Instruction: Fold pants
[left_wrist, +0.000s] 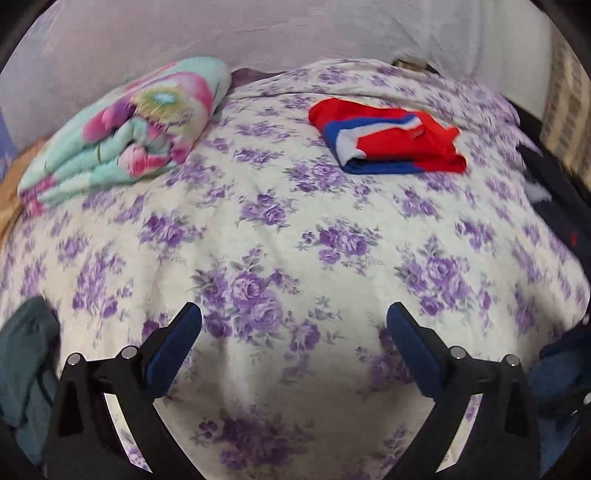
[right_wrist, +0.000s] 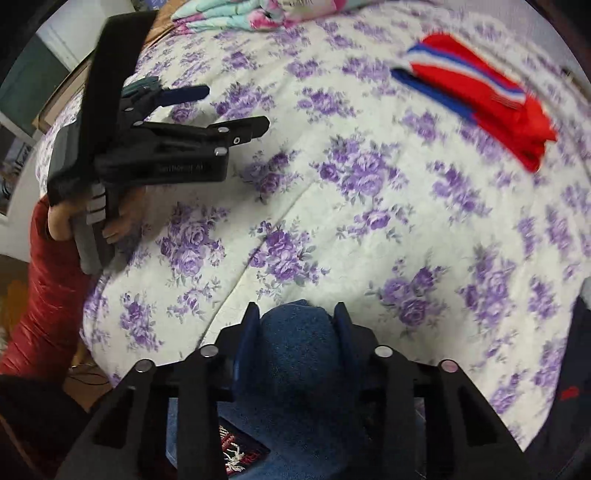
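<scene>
My right gripper (right_wrist: 297, 314) is shut on a bunched fold of blue pants (right_wrist: 295, 354), held just above the near edge of the bed; the rest of the pants hangs below, with a dark patch label showing. The same blue cloth shows at the right edge of the left wrist view (left_wrist: 565, 365). My left gripper (left_wrist: 293, 314) is open and empty, hovering over the floral bedsheet (left_wrist: 295, 229). It also shows in the right wrist view (right_wrist: 236, 109), to the left and apart from the pants.
A folded red, white and blue garment (left_wrist: 388, 140) lies at the far right of the bed. A folded floral blanket (left_wrist: 125, 133) lies at the far left. Dark teal cloth (left_wrist: 26, 362) hangs at the left edge; dark clothing (left_wrist: 554, 206) at the right.
</scene>
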